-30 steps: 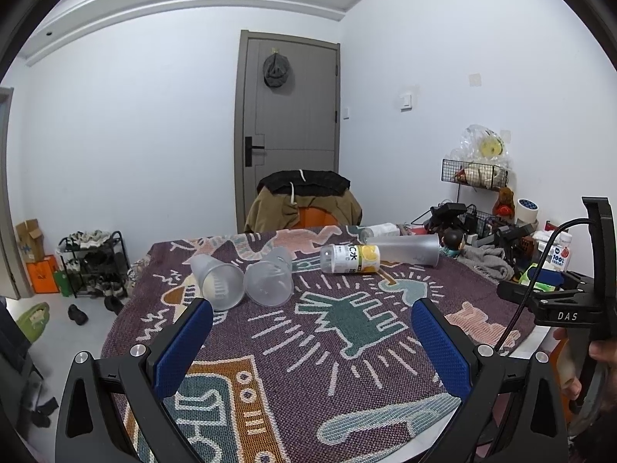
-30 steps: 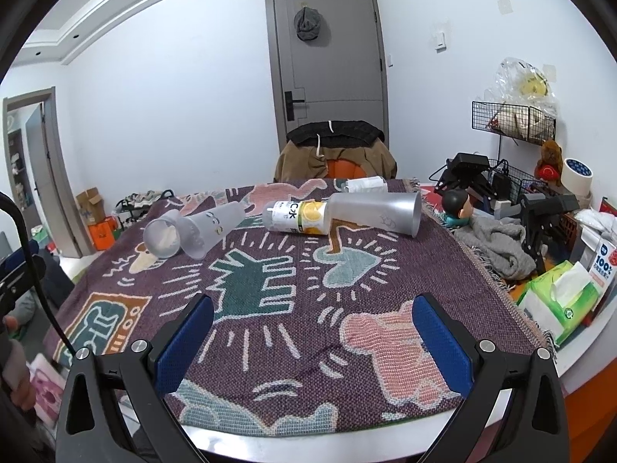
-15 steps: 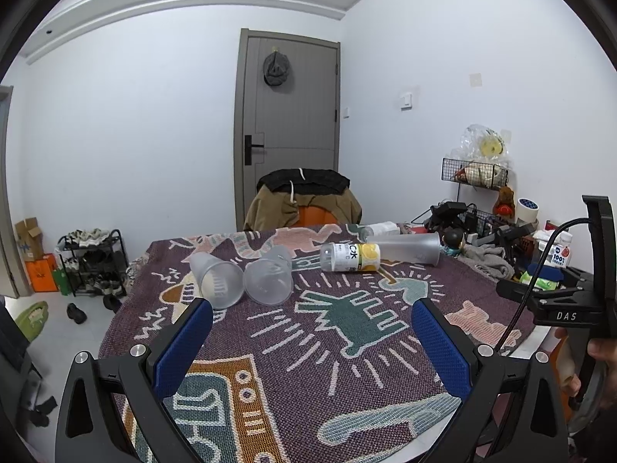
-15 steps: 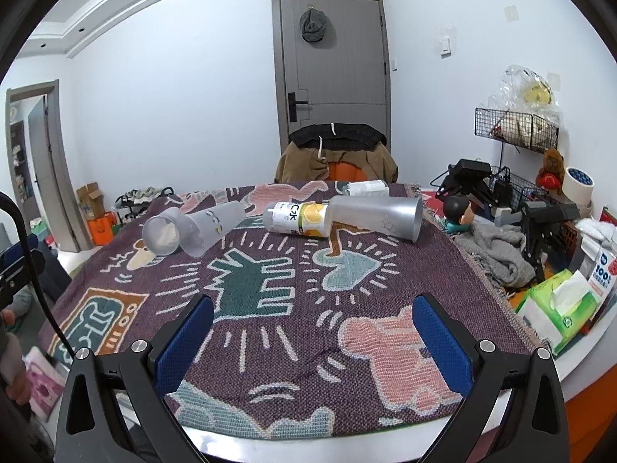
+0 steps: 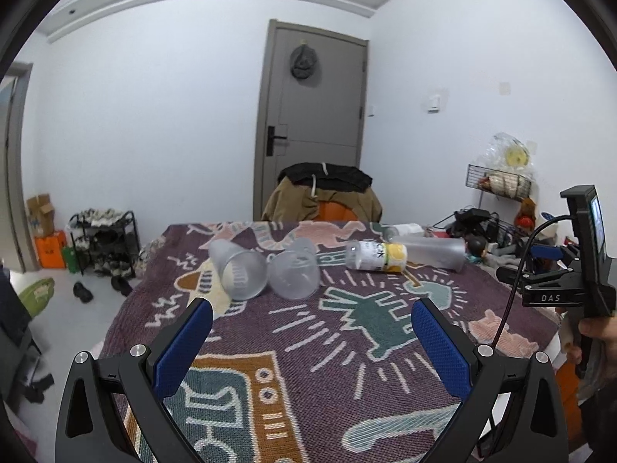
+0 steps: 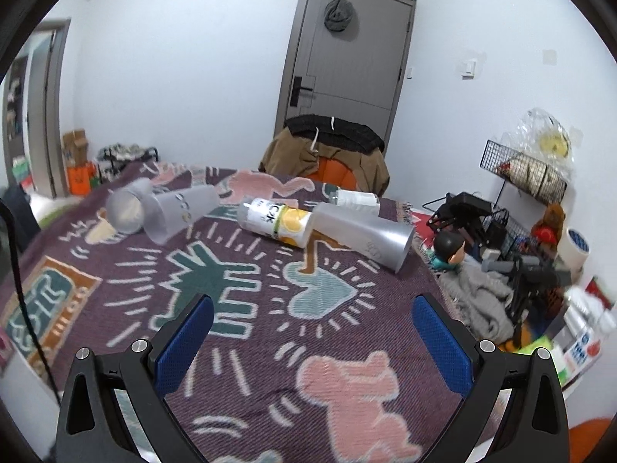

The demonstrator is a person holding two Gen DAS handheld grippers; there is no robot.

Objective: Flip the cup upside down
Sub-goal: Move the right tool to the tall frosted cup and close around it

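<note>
Bottle [image 6: 275, 223] lying between frosted cups [image 6: 179, 212] at twelve o'clock; left gripper [image 5: 312, 326] and right gripper [image 6: 312, 326] spread wide, holding nothing.

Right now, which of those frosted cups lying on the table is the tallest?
The long frosted cup on the right, beside the yellow-labelled bottle; the two cups on the left are clearly shorter.
</note>
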